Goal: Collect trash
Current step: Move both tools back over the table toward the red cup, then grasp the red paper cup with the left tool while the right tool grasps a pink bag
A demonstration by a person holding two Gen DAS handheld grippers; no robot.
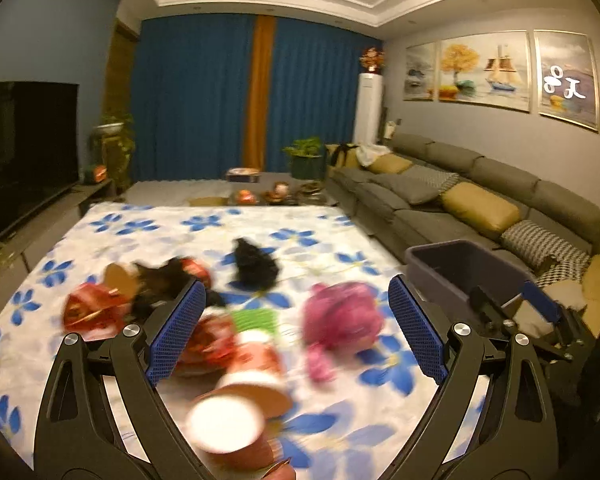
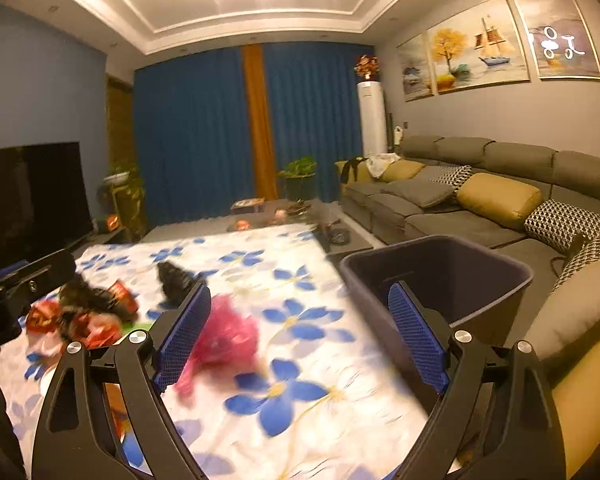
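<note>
**Both grippers spread wide over a litter-strewn floral cloth**

The trash lies scattered on a worktop covered by a white cloth (image 1: pixel 204 224) printed with blue flowers, and the dark grey bin (image 2: pixel 440 276) stands at the cloth's right edge, on the sofa side. I'll place everything from that bin.

Nearest the bin is a crumpled pink bag (image 1: pixel 342 318), lying on the cloth just to the bin's left. Further left of it, a black crumpled wad (image 1: pixel 256 266) sits alone toward the far side of the cloth. Further still from the bin is a heap of red wrappers (image 1: pixel 96 310) mixed with dark scraps and a brown disc; blur keeps me from telling the pieces apart. On the near side of that heap a paper cup (image 1: pixel 236 412) with a red band lies tipped over, its white mouth facing the camera, with a small green scrap (image 1: pixel 256 316) just beyond it.

The left hand-held gripper (image 1: pixel 296 328) hangs above the cup and the pink bag with its blue-padded jaws wide apart, holding nothing. The right hand-held gripper (image 2: pixel 300 336) is likewise spread open and empty; one finger shows in front of the bin's near wall, the other beside the pink bag. The bin's visible interior looks dark; I cannot tell what it holds.

A long grey sofa (image 2: pixel 480 200) runs behind the bin.
</note>
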